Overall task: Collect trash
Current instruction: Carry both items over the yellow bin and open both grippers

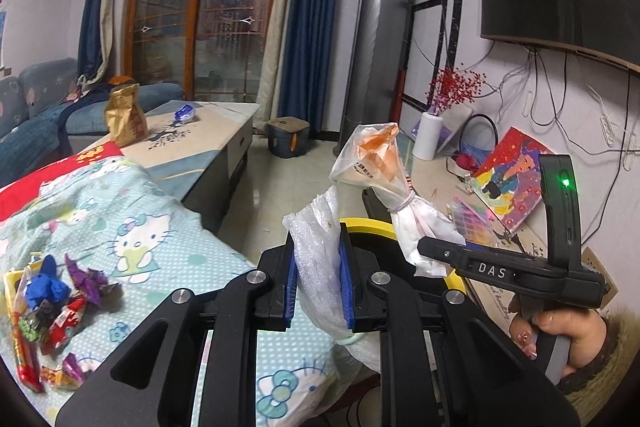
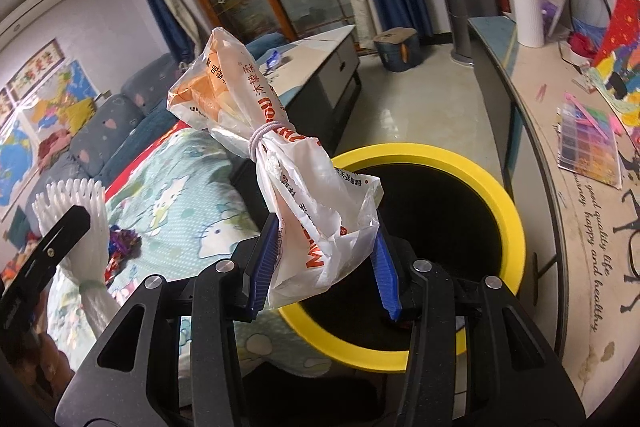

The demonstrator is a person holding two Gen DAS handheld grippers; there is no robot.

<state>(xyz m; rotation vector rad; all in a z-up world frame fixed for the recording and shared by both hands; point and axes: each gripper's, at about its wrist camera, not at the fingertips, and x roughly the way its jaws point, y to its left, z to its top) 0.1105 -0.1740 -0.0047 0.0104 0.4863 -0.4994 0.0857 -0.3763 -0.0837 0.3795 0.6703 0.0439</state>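
Only the right view shows the bin's [image 2: 508, 211] mouth; left gripper [image 1: 318, 281] clamps foam [image 1: 320, 267], right gripper [image 2: 324, 267] clamps an upward-pointing bag [image 2: 280, 163].

indoor ceiling light, floor glare, sharp focus, heavy fisheye edges

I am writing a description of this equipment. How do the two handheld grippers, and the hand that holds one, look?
Both grippers, left and right, have black angular link arms with round silver bolts and ribbed blue pads on the fingers. Seen from the left camera, the right one has white letters "DAS", a green light and a grey handle. The hand wears a brown furry cuff and decorated nails.
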